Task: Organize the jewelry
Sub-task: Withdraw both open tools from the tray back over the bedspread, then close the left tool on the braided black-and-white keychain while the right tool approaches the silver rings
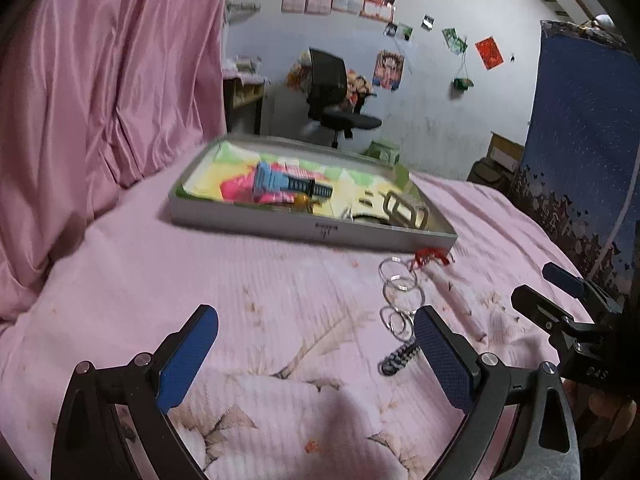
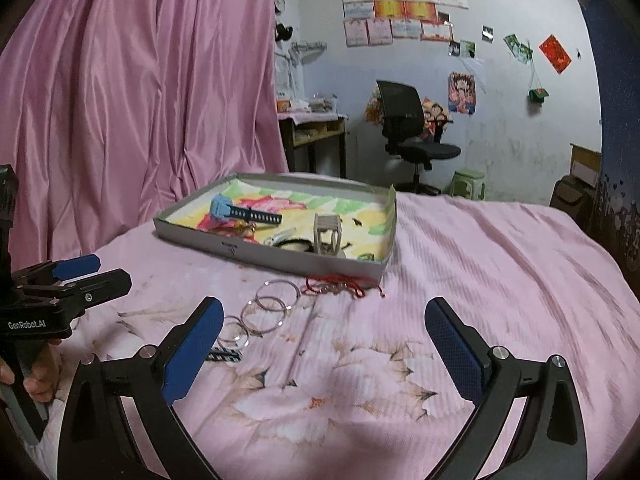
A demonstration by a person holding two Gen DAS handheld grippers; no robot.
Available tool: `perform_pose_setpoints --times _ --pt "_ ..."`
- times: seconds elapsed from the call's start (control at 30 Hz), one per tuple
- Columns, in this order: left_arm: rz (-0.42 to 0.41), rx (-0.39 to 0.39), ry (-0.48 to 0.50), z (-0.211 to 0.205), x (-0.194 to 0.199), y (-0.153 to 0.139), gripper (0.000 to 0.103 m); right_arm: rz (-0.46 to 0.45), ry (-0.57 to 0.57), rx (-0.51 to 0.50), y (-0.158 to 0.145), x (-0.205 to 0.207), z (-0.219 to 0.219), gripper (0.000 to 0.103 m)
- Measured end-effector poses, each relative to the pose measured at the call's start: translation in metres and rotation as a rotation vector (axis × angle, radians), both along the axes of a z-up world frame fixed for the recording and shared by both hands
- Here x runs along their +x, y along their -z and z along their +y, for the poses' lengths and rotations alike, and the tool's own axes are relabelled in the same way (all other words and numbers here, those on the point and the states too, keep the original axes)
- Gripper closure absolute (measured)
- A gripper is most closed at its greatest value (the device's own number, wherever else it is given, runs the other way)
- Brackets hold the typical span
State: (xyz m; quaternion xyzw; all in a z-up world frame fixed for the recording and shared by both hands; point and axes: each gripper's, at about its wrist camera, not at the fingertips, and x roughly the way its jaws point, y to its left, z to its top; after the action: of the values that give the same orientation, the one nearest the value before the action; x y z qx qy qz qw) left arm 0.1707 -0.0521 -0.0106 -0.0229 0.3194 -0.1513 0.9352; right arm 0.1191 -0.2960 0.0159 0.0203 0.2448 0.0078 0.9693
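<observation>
Both held wide apart and empty: left hand-held gripper (image 1: 316,340) and right hand-held gripper (image 2: 324,332), hovering over the bed (image 2: 500,280). Bangles (image 2: 266,306) and red string (image 2: 340,286) loose just beside the tray (image 2: 280,258), probably awaiting pickup.

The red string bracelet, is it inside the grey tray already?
No, the red string bracelet lies on the pink bedspread just outside the near wall of the grey tray.
</observation>
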Motion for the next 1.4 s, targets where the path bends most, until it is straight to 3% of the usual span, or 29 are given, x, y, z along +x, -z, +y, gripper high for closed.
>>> perform_pose_setpoints --times 0.23,0.3,0.43,0.53,0.6,0.87,1.07,1.4 --pt "0.076 0.0 0.092 -0.009 0.007 0.012 0.008 0.089 -0.003 0.01 0.011 0.01 -0.006 0.004" --pt "0.092 0.003 0.131 -0.014 0.008 0.015 0.02 0.105 0.0 0.02 0.014 0.011 -0.008 0.004" --pt "0.128 0.003 0.207 -0.022 0.011 0.022 0.033 0.117 -0.003 0.03 0.015 0.013 -0.007 0.005" --pt "0.154 -0.009 0.261 -0.027 0.012 0.026 0.045 0.131 -0.016 0.037 0.018 0.015 -0.007 0.011" --pt "0.173 -0.013 0.292 -0.03 0.014 0.029 0.054 0.146 -0.028 0.04 0.02 0.019 -0.005 0.021" --pt "0.233 0.015 0.413 -0.05 0.018 0.04 0.071 0.187 -0.069 0.047 0.027 0.026 0.001 0.04" --pt "0.26 0.043 0.416 -0.056 0.022 0.044 0.086 0.206 -0.087 0.053 0.031 0.031 0.003 0.046" --pt "0.226 0.04 0.369 -0.048 0.017 0.039 0.088 0.242 -0.138 0.061 0.038 0.044 0.014 0.059"
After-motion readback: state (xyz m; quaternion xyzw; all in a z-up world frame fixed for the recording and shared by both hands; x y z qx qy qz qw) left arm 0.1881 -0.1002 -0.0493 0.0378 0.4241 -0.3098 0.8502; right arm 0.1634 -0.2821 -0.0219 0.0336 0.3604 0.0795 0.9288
